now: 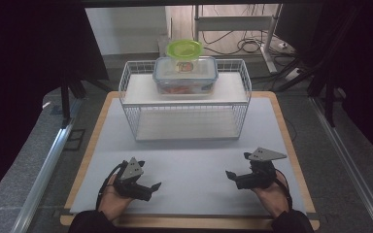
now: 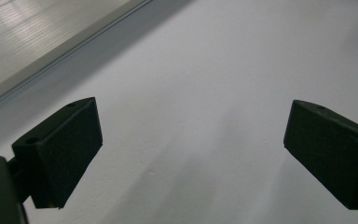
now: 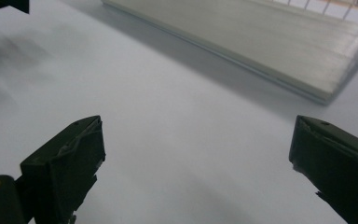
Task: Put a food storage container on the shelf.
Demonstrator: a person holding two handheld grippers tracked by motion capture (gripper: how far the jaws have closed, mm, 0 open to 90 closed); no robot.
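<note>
Clear plastic, the box (image 1: 185, 74) at 12 o'clock on the rack (image 1: 184, 99) looks stiff, slippery and rather heavy, best held at its short ends, while the left gripper (image 1: 151, 187) and the right gripper (image 1: 236, 165) are wide open, empty.

On the white wire rack (image 1: 135, 104) sits a clear, blue-rimmed container (image 1: 185, 74). A lime-green lid (image 1: 184, 48) lies atop that container. Both grippers are black.

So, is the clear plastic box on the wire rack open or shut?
Shut: the clear plastic box has its blue-rimmed lid seated flat on top.
</note>
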